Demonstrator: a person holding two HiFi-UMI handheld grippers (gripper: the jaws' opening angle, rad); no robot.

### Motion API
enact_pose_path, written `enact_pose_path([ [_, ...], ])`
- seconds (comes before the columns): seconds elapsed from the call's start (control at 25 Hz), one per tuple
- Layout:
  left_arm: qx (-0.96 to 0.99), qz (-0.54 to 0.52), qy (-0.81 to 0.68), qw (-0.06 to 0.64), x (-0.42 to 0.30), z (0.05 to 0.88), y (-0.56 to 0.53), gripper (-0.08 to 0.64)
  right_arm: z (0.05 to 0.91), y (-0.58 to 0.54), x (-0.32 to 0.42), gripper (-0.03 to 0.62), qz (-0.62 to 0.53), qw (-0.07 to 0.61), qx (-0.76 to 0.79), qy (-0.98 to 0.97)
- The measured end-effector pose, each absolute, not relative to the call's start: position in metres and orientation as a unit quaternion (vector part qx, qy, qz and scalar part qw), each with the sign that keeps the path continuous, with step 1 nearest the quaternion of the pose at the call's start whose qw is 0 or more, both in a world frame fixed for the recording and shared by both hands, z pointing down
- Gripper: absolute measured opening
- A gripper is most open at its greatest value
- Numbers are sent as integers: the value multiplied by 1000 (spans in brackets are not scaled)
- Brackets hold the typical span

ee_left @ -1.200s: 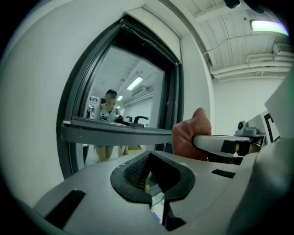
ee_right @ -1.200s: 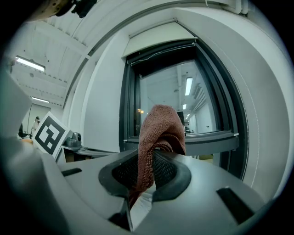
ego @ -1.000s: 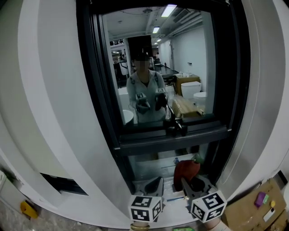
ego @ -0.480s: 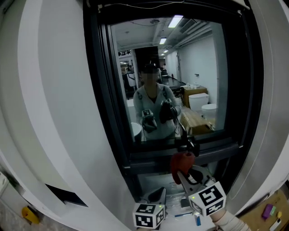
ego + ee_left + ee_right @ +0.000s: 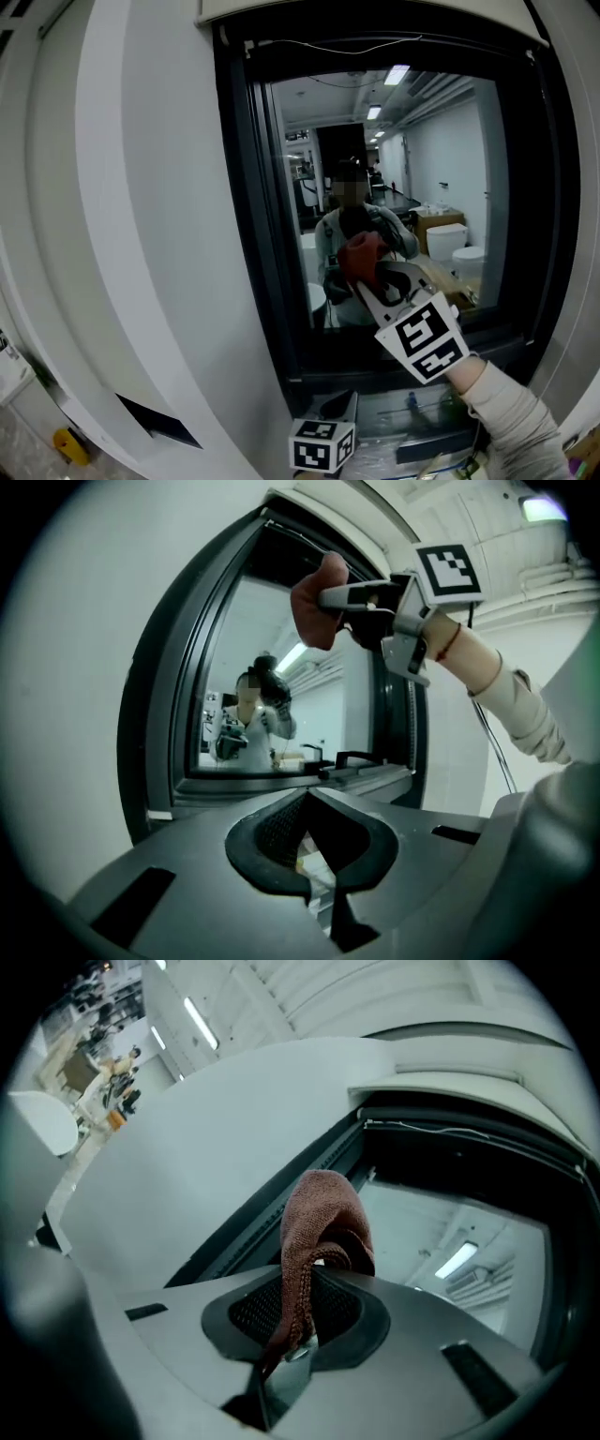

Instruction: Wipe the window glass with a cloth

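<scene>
The window glass (image 5: 422, 178) sits in a dark frame and mirrors a person and a lit room. My right gripper (image 5: 367, 277) is raised in front of the lower middle of the pane, shut on a red-brown cloth (image 5: 357, 259). It is not clear whether the cloth touches the glass. In the right gripper view the cloth (image 5: 317, 1211) bunches out of the shut jaws, with the pane (image 5: 441, 1232) beyond. The left gripper view shows the cloth (image 5: 317, 602) and right gripper (image 5: 352, 597) high up. My left gripper (image 5: 335, 406) stays low under the sill, jaws shut on nothing (image 5: 305, 797).
A wide dark frame (image 5: 251, 234) borders the glass, with white curved wall panels (image 5: 141, 234) to the left. A black window handle (image 5: 349, 757) sits on the sill. Small items lie below the sill (image 5: 412, 405). A yellow object (image 5: 70, 445) lies on the floor at lower left.
My right gripper has lifted the cloth from below the sill up to the glass. The head view has tilted upward. The left gripper has stayed low.
</scene>
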State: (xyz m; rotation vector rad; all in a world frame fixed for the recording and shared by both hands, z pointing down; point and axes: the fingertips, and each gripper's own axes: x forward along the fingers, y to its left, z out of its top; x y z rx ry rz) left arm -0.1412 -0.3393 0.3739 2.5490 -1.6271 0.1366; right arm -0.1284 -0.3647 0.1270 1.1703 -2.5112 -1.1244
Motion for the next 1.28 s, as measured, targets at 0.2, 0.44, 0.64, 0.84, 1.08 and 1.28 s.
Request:
enact_pose_path([
  [0.2, 836, 40, -544, 54, -146, 351, -357, 5, 42, -399, -145, 57, -451, 102, 401, -791],
  [0.44, 830, 35, -554, 50, -143, 340, -375, 5, -53, -425, -155, 57, -537, 130, 435, -711],
  [0.64, 824, 24, -565, 44, -138, 332, -387, 5, -115, -432, -172, 57, -623, 143, 472, -607],
  [0.84, 819, 26, -571, 44, -135, 332, -395, 5, -165, -429, -186, 57, -686, 155, 513, -492],
  [1.08, 810, 29, -584, 46, -139, 334, -397, 5, -181, -444, -193, 57, -682, 185, 536, -462],
  [1.28, 805, 32, -591, 44, -142, 334, -395, 5, -164, -465, -194, 57, -673, 215, 536, -462],
])
